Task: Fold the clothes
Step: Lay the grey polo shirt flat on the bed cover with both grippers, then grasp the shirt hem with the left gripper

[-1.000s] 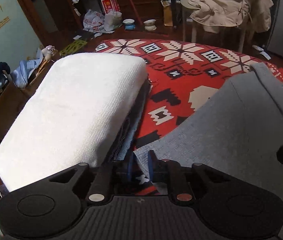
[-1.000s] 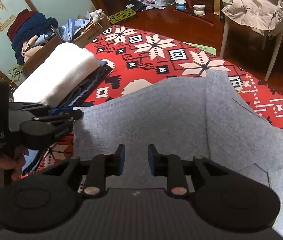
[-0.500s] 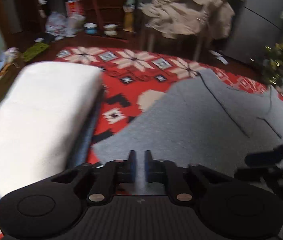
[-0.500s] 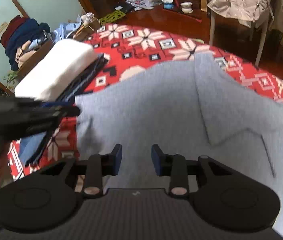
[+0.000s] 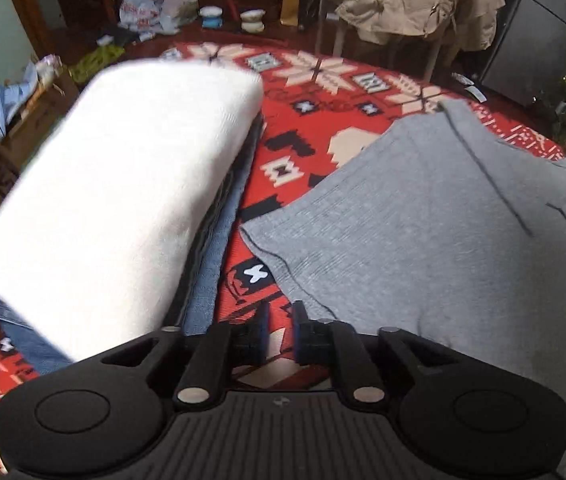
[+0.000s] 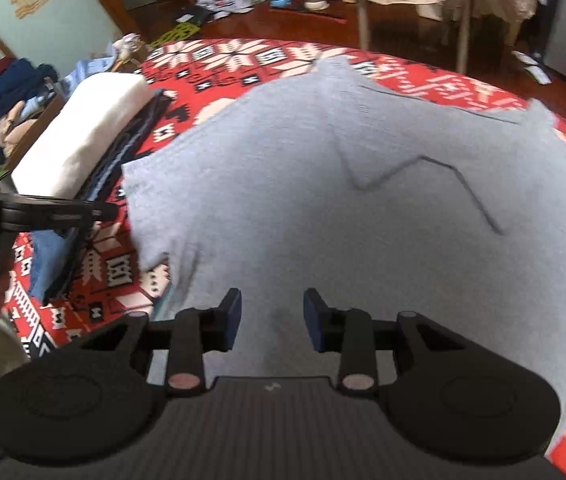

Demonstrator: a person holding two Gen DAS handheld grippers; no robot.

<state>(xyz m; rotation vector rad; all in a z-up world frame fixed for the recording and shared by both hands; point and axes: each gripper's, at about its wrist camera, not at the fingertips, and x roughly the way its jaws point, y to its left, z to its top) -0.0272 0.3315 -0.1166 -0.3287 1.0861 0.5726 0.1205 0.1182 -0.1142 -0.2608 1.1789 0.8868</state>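
Ahead of both grippers: grey garment (image 6: 323, 208) spread on red blanket (image 5: 295, 128), sleeves seemingly folded inward, creases visible. Left gripper (image 5: 281, 334) narrowly apart, gripping nothing, garment's near-left corner just beside right fingertip. Right gripper (image 6: 271, 320) wide apart over cloth, empty. Stack (image 5: 115, 200) of folded clothes left of left fingers. Judgement: fold partway. For clean fold, pinch both near corners level, lift together, keep edges aligned, avoid dragging blanket.
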